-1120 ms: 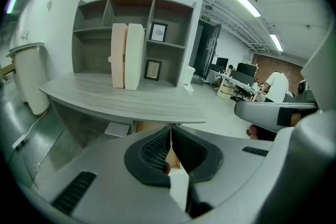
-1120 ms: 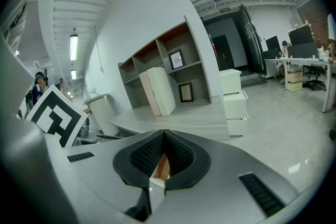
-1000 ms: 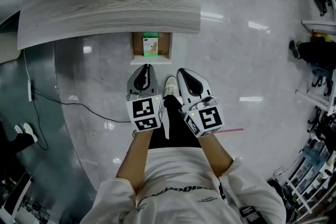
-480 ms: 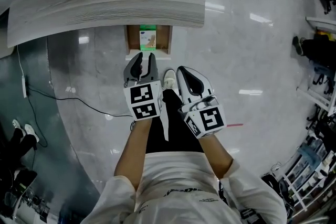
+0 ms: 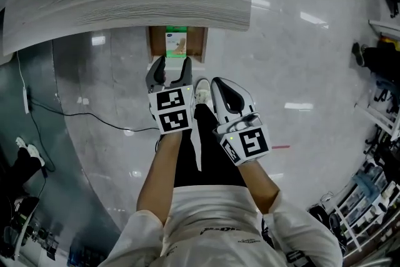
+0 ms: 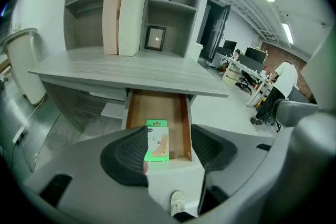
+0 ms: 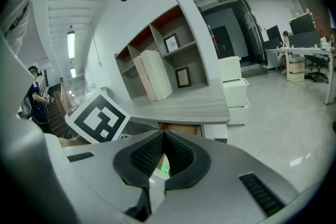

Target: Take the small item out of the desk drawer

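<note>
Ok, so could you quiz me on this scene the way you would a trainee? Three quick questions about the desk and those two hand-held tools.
1. True or false: the green packet lies on top of the desk.
2. Which one has its jaws pressed together? A) left gripper B) right gripper C) both
3. What do the left gripper's jaws hold?

Key
1. False: it lies in the pulled-out drawer.
2. B.
3. Nothing: they are opening and empty, and the packet lies farther off in the drawer.
</note>
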Tool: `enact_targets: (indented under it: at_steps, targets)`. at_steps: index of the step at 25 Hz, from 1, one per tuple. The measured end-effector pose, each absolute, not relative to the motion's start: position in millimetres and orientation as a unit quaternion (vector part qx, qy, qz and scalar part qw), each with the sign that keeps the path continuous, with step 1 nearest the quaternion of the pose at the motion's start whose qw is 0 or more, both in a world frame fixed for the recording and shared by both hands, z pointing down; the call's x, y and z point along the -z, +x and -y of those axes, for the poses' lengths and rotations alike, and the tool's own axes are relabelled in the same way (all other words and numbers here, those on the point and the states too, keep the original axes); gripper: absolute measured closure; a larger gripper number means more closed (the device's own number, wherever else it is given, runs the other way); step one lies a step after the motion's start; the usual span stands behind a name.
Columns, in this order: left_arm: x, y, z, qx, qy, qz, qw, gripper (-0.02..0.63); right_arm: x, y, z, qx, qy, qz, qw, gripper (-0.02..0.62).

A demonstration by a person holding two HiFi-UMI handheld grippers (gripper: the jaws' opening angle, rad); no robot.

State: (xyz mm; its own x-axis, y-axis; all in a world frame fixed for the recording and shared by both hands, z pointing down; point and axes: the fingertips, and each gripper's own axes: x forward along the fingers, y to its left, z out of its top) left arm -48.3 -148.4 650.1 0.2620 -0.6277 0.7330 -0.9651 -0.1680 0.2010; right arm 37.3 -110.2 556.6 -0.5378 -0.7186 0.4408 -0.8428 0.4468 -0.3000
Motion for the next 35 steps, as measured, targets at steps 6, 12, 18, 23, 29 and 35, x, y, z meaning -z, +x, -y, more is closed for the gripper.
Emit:
enact_targets:
  at_steps: [6, 12, 18, 23, 29, 35]
  targets:
    - [-665, -42, 160, -0.264, 0.718, 0.547, 0.34, 0.297, -570, 42, 110, -0.255, 0.464, 0.839, 0.128, 0.565]
    - [-680, -38, 167, -0.275, 0.713, 0.543, 0.348, 0.25, -578, 47, 108, -0.263, 0.461, 0.837, 0.129, 0.565]
    - [-698, -40, 173, -0.285, 0.7, 0.553, 0.35, 0.224, -586, 56, 110, -0.268, 0.462, 0.835, 0.134, 0.565]
    - [-713, -40, 183, -0.287, 0.695, 0.555, 0.356, 0.207, -597, 58, 111, -0.275, 0.462, 0.832, 0.137, 0.565]
    - [-729, -43, 195, -0.298, 0.691, 0.552, 0.359, 0.199, -603, 59, 110, -0.283, 0.458, 0.832, 0.139, 0.565]
    - [-745, -44, 202, -0.305, 0.68, 0.555, 0.369, 0.2, -606, 62, 110, -0.287, 0.455, 0.831, 0.143, 0.565]
